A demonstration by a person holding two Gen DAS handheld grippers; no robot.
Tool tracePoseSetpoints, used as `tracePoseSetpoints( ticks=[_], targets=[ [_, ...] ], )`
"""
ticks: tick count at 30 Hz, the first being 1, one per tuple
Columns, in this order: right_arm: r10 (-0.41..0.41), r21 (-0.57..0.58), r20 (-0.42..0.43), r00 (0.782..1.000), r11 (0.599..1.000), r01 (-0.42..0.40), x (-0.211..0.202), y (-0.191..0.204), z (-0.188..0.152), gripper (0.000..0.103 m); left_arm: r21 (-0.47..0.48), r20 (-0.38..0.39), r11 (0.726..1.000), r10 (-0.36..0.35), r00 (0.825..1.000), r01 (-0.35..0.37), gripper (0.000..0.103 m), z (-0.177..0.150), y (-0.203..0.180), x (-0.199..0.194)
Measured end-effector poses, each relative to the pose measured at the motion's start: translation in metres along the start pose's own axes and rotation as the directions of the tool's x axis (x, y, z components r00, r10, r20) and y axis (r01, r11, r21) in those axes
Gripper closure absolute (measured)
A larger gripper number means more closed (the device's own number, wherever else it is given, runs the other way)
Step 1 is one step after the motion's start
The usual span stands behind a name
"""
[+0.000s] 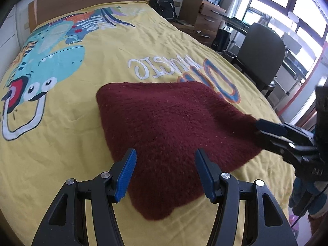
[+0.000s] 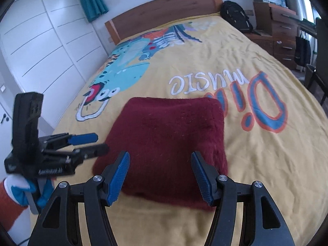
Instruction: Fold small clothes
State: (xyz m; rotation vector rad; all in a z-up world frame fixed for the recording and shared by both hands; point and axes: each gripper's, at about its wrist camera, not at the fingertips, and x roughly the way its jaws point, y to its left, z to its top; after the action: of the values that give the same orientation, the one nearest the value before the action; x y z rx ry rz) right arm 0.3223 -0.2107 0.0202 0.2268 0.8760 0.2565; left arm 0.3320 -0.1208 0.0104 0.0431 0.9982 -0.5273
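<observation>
A dark red fuzzy garment (image 1: 168,127) lies folded into a thick rough square on the yellow bedspread (image 1: 61,135). My left gripper (image 1: 166,174) hovers over its near left part, open, with nothing pinched between the blue pads (image 1: 126,176). In the left wrist view, the right gripper (image 1: 259,132) is at the garment's right corner, fingers apart. In the right wrist view the same garment (image 2: 168,143) sits under the open right gripper (image 2: 161,176), which holds nothing. The left gripper (image 2: 101,143) is at its left edge, held by a gloved hand (image 2: 18,190).
The bedspread has a dinosaur print (image 1: 41,65) and lettering (image 2: 205,82). A wooden headboard (image 2: 164,10) stands at the far end, with a black backpack (image 1: 164,4), wooden drawers (image 1: 205,18) and a dark chair (image 1: 260,57) along the right. White wardrobe doors (image 2: 41,47) line the left.
</observation>
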Motion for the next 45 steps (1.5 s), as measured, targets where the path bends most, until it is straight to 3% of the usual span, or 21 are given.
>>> tracePoseSetpoints(
  ticks=[8,18,23,28,31,34,39,41,45],
  targets=[
    [0.007,0.086,-0.057,0.998,0.996,-0.002,0.038,-0.051,-0.026,0.039,0.051,-0.035,0.999,-0.009,0.999,0.011,0.048,-0.008,-0.006,0.046],
    [0.023,0.097,-0.062,0.998,0.995,-0.017,0.044,-0.058,-0.049,0.038,0.075,-0.032,0.997,-0.015,0.999,0.018,0.048,-0.036,-0.014,0.05],
    [0.012,0.113,-0.093,0.996,0.994,-0.002,0.049,-0.058,-0.039,0.036,0.009,-0.044,1.0,-0.017,0.999,0.017,0.042,-0.021,-0.006,0.059],
    [0.025,0.121,-0.06,0.998,0.992,-0.017,0.031,-0.058,-0.026,0.036,-0.027,-0.008,0.998,-0.057,0.998,0.057,0.036,-0.015,-0.001,0.034],
    [0.002,0.121,-0.045,0.999,0.993,0.003,0.026,-0.056,-0.014,0.027,-0.085,0.031,0.995,-0.052,0.998,0.054,0.03,-0.009,0.013,0.019],
    [-0.043,0.109,-0.077,0.996,0.993,0.052,0.034,-0.058,-0.003,0.024,-0.149,0.053,0.988,-0.036,0.998,0.044,0.028,-0.001,0.032,0.009],
    [0.002,0.135,-0.187,0.982,0.991,0.024,0.063,-0.069,0.005,0.022,-0.219,-0.019,0.976,0.012,1.0,-0.016,0.025,0.004,0.058,0.029],
    [0.051,0.169,-0.236,0.97,0.986,-0.01,0.077,-0.076,0.001,0.022,-0.246,-0.044,0.969,0.004,0.999,-0.015,0.025,0.002,0.064,0.04],
    [0.1,0.173,-0.287,0.953,0.984,-0.051,0.095,-0.083,-0.005,0.022,-0.289,-0.088,0.957,-0.035,0.996,0.008,0.013,-0.002,0.071,0.061]
  ],
)
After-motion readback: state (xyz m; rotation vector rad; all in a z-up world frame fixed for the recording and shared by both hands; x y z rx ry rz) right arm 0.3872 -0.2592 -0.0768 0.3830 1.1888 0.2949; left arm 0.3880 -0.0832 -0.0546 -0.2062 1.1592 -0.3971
